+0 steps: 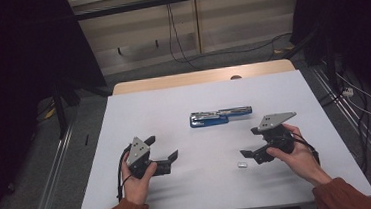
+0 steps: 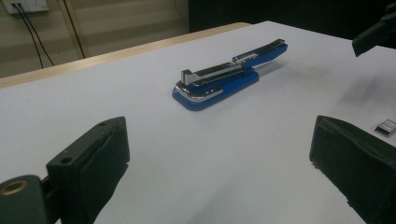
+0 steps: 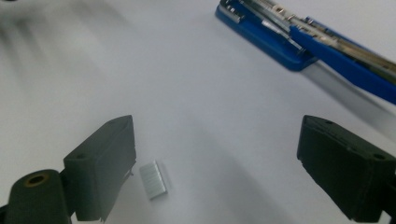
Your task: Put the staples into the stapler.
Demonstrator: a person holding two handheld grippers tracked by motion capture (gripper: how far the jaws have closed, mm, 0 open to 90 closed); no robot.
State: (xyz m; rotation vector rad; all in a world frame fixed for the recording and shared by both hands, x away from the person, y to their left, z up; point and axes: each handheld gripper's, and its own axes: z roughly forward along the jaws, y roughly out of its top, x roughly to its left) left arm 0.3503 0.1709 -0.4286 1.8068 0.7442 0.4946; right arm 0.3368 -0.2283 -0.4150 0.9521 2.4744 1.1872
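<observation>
A blue stapler (image 1: 219, 116) lies swung open near the middle of the white table, its metal magazine facing up. It appears ahead of the jaws in the left gripper view as the stapler (image 2: 224, 77) and at the upper right in the right gripper view as the stapler (image 3: 299, 39). A small silver strip of staples (image 1: 242, 164) lies flat on the table. My right gripper (image 1: 250, 142) hovers just beside it, open, and the strip (image 3: 153, 178) sits close by its left jaw. My left gripper (image 1: 162, 147) is open at the front left with nothing between its jaws.
The white table top (image 1: 197, 91) has a wooden edge (image 1: 201, 76) at the far side. Beyond it are a grey floor, cables and a wall panel. In the left gripper view the strip of staples (image 2: 386, 126) lies at the right edge.
</observation>
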